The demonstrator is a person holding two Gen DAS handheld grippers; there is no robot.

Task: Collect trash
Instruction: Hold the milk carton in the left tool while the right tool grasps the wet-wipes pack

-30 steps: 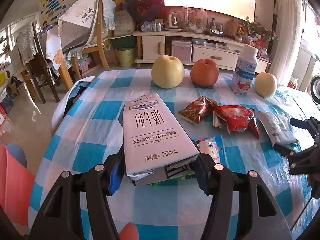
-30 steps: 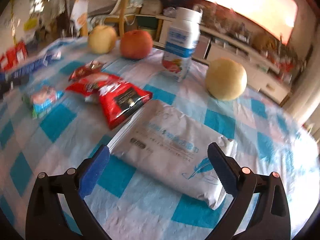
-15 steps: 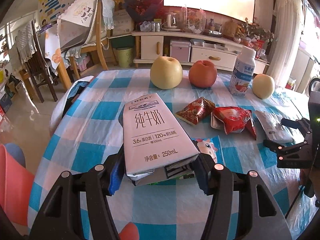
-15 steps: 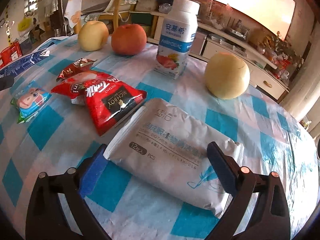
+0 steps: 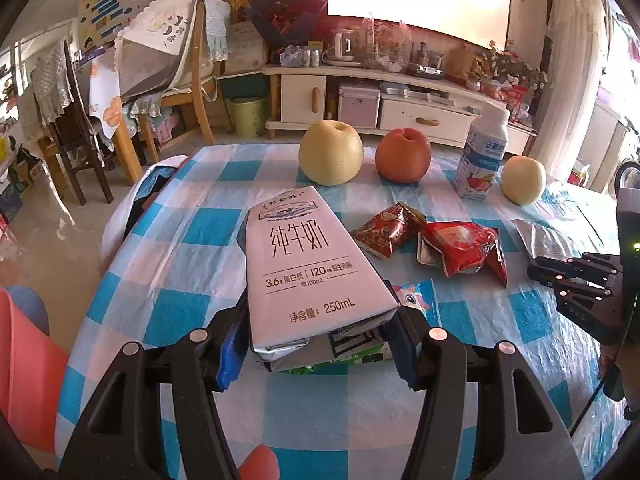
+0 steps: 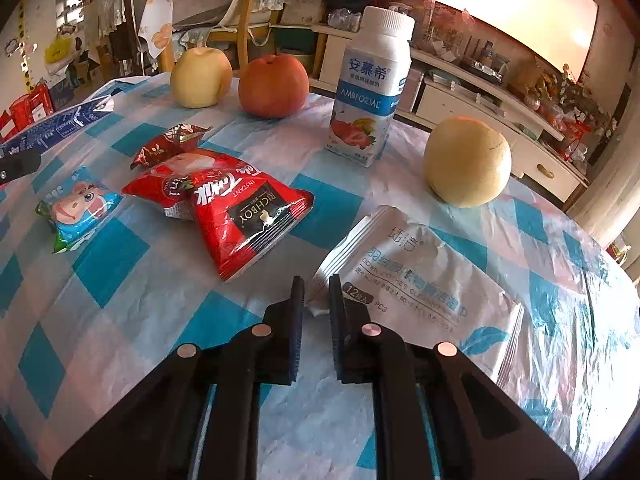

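My left gripper [image 5: 316, 344] is shut on an empty white milk carton [image 5: 308, 264] and holds it above the checked tablecloth [image 5: 168, 240]. My right gripper [image 6: 316, 292] is shut on the near left corner of a white wet-wipe pack [image 6: 420, 280], which lies flat on the table. Two red snack wrappers [image 6: 224, 196] and a small blue cartoon wrapper [image 6: 76, 208] lie to the left of the pack. The right gripper also shows at the right edge of the left wrist view [image 5: 576, 276].
Two yellow pears [image 5: 330, 152] [image 6: 466, 160], a red apple [image 6: 274, 86] and a yoghurt bottle [image 6: 370, 88] stand at the far side of the table. A green bin [image 5: 246, 116], chairs and a TV cabinet stand beyond. A pink object [image 5: 24, 364] is at the lower left.
The right gripper went from wide open around the wet-wipe pack to shut on its near left corner. The left gripper with the carton stayed nearly still.
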